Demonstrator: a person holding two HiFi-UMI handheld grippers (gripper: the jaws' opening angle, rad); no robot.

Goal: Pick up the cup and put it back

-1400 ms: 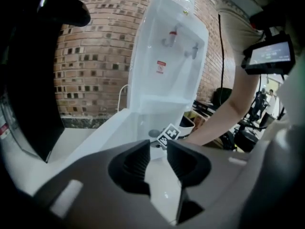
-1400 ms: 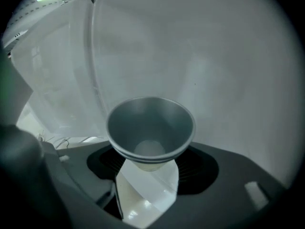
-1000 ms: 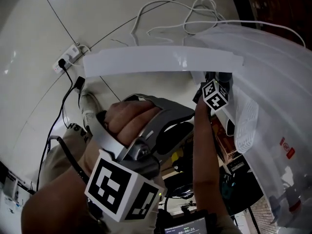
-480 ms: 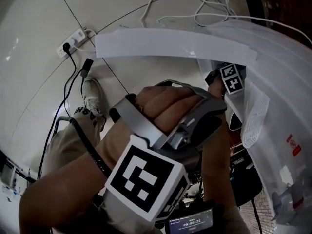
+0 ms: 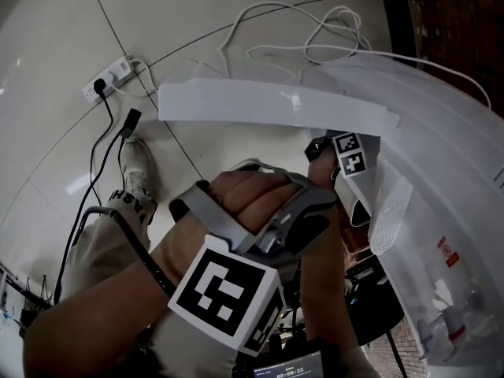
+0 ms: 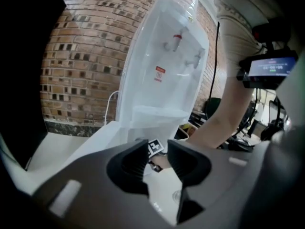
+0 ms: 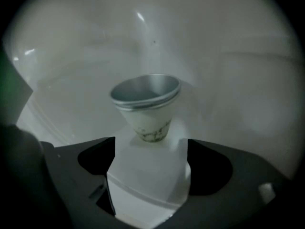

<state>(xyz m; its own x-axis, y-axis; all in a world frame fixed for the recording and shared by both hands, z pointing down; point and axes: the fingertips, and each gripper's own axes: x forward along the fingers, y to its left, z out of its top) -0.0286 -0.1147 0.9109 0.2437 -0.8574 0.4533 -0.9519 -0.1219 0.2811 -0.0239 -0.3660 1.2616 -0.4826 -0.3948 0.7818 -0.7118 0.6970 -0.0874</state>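
Near: left gripper (image 6: 157, 152) held close to the body, low in the head view, its marker cube uppermost. Jaws a little apart, nothing between them; only the scene beyond shows through the gap. Judged idle, parked out of the way because the task needs one tool only.

Middle: right arm reaches forward and to the right, into the lower cabinet of the tall white plastic water dispenser (image 6: 162, 80). The flat white cabinet door (image 5: 276, 105) stands swung open, which gives the arm its way in.

Right gripper (image 7: 150, 144): jaws opening, spread wide, pads touching nothing. Between them only the bare white shelf (image 7: 147, 175) of the cabinet.

Task object: white conical cup (image 7: 145, 106) with a grey metallic-looking rim and a faint greenish mark near its foot. Upright on that shelf, just beyond the jaw tips, centred on the gap, apart from both pads. It stands by itself.

Judgement: wide jaws lined up on a free-standing cup fit a release at the put-back spot, and equally an approach; which one, cannot tell. The narrow foot under a wide mouth looks tippy, so a straight pull-back seems the safe line.

Far: red-brown brick wall (image 6: 81, 70) behind the dispenser; white power strip (image 5: 106, 81) and loose white cable (image 5: 315, 30) on the pale tiled floor.
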